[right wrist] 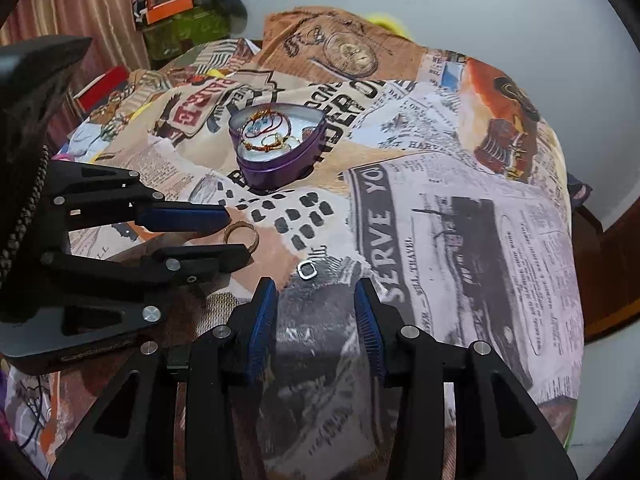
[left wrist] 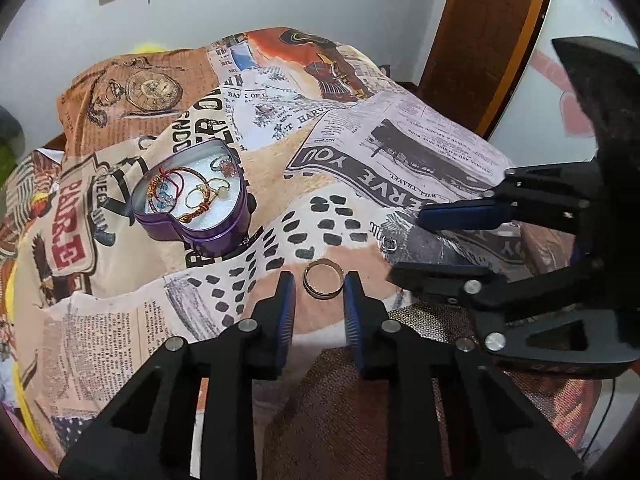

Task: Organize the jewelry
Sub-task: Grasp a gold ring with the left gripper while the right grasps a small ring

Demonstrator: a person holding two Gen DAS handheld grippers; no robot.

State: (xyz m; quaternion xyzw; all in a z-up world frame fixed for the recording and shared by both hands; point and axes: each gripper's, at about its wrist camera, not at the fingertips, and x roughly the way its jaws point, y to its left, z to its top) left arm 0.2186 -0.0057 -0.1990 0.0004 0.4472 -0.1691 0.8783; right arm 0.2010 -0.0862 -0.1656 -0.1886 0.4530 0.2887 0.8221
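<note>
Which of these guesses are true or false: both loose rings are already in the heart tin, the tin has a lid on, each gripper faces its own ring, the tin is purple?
1. Both loose rings are in the heart tin. False: the gold ring and the small silver ring lie on the bedspread.
2. The tin has a lid on. False: it is open, jewelry showing.
3. The left gripper faces the gold ring, the right gripper the silver one. True.
4. The tin is purple. True.

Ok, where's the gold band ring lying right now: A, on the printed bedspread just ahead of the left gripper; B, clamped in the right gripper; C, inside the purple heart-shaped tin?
A: the gold band ring lies on the printed bedspread just beyond the left gripper fingertips, unclamped.
</note>
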